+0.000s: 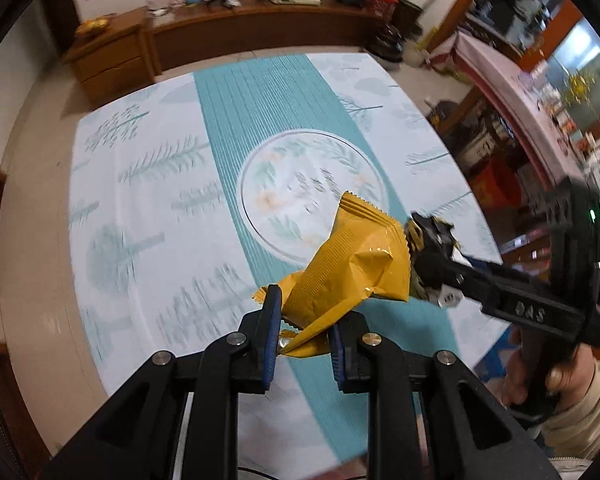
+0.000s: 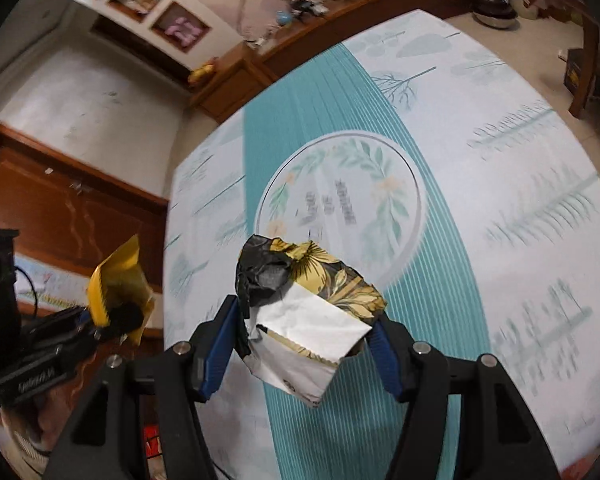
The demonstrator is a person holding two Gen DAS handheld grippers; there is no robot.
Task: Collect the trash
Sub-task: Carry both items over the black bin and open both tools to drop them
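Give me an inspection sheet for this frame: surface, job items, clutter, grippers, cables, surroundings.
Surface: table under a teal and white leaf-print cloth, round emblem in the middle; no loose trash seen on it.
Job's things: yellow wrapper and crumpled floral box, both lifted off the cloth.
Clutter: small items and a basket on the wooden sideboard.
Grippers: left hand-held gripper shut on the yellow wrapper; right hand-held gripper shut on the floral box.
Cables: tangled leads on the sideboard; none seen on the table.
Surroundings: wooden drawer unit, framed pictures on the wall, a second covered table at right, tiled floor. Both views are motion-blurred.
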